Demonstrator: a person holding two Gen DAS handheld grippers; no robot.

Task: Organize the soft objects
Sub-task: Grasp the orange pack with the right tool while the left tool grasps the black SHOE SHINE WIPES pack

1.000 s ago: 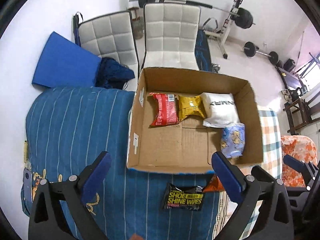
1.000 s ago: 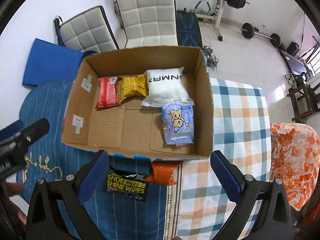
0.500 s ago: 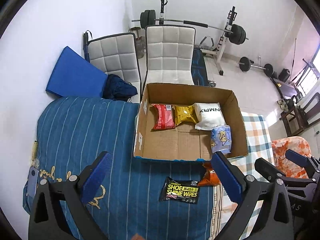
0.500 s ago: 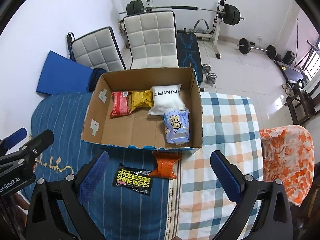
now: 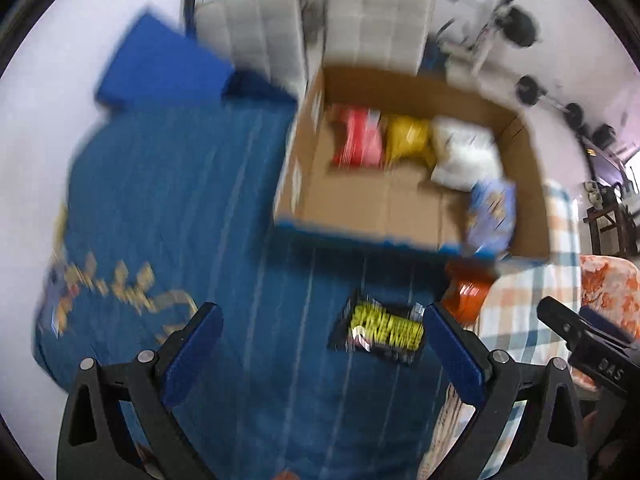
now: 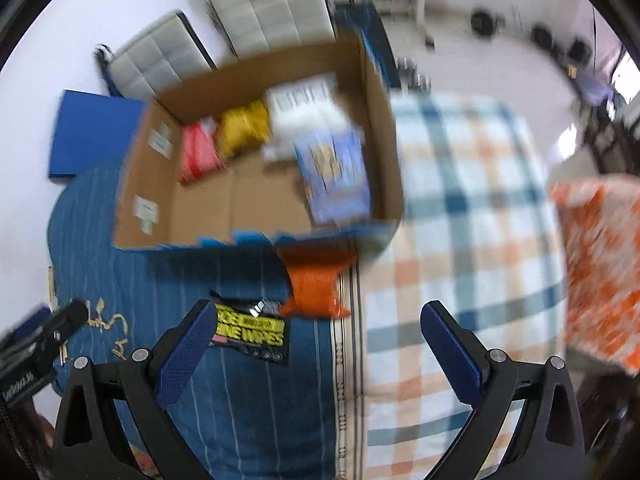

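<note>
An open cardboard box (image 5: 304,168) (image 6: 144,184) stands on the bed and holds a red packet (image 5: 356,142) (image 6: 198,154), a yellow packet (image 5: 408,138) (image 6: 242,128), a white pack (image 5: 464,156) (image 6: 308,110) and a blue-and-yellow pack (image 5: 490,212) (image 6: 334,168). In front of the box lie a black shoe shine wipes pack (image 5: 382,332) (image 6: 252,332) and an orange packet (image 5: 466,294) (image 6: 316,286). My left gripper (image 5: 318,340) is open and empty, above the blue cover near the wipes. My right gripper (image 6: 320,336) is open and empty, over the wipes and orange packet. Both views are blurred.
The bed has a blue striped cover (image 5: 172,208) on the left and a checked cover (image 6: 472,216) on the right. An orange patterned cushion (image 6: 600,264) lies at the far right. White padded chairs (image 5: 376,24), a blue mat (image 5: 156,64) and gym weights (image 5: 520,28) stand behind the bed.
Both grippers rose and drew back, then swung nearer again, now with motion blur. The packs on the bed and in the box have not moved. Both grippers stayed open.
</note>
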